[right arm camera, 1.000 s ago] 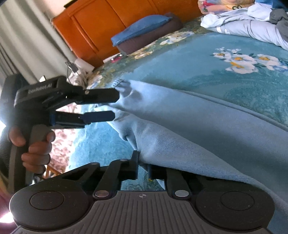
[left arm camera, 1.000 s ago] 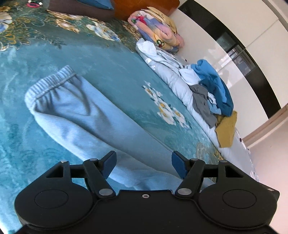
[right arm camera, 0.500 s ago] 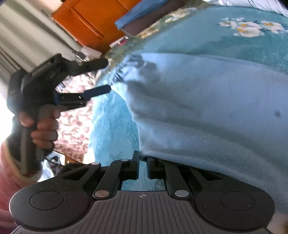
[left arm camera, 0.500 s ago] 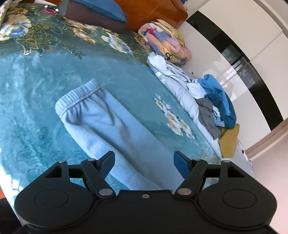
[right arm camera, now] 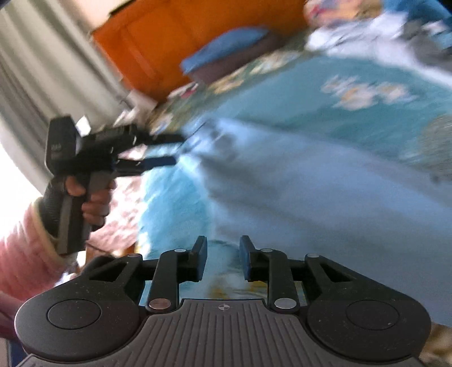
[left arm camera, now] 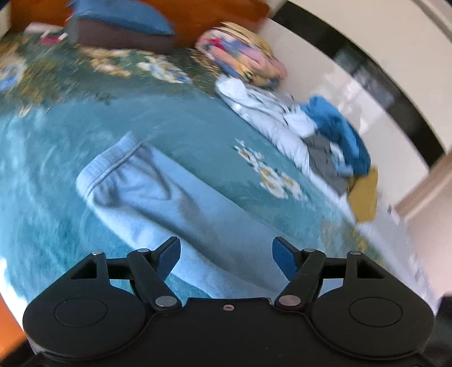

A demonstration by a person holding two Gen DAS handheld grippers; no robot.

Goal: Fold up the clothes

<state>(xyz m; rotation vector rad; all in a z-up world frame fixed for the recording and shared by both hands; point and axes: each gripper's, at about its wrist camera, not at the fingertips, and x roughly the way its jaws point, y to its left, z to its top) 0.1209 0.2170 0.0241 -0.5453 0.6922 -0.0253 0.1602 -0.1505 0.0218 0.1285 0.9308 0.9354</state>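
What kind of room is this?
Most likely a bedroom: a bed with a teal floral bedspread, pillows against an orange wooden headboard, and loose clothes piled along the far edge.

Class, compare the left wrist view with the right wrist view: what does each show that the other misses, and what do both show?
Only the left wrist view shows the yellow cloth at the end of the clothes pile and the black-banded wall.

Only the right wrist view shows the hand and pink sleeve holding the left gripper, and the curtain. It also shows the right gripper, its jaws opening with no cloth between them.

Both show the light blue garment on the teal bedspread, the blue pillow and the orange headboard.
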